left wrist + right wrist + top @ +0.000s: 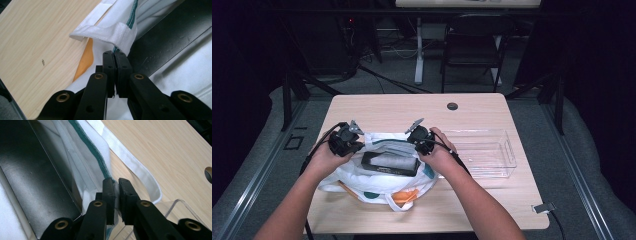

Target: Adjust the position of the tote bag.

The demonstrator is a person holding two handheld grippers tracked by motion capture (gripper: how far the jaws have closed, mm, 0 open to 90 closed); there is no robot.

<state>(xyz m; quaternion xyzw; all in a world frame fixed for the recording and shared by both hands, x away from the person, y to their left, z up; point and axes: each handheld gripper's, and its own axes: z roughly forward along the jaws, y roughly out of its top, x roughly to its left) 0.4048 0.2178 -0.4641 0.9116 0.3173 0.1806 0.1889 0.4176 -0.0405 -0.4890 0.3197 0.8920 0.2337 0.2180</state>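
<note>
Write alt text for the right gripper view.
The right tool is clamped on the green-trimmed rim of a white fabric bag holding a black box. A white strap lies on the wooden table.

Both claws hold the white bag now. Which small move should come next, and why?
Probably spread the claws gently apart. The left claw and the right claw each pinch the rim of the white bag, and the black box lies in its mouth, so a wider opening may free it.

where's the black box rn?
In the high view, the black box lies in the open mouth of the white bag at the table's near centre, between the two grippers, left of the clear tray.
</note>
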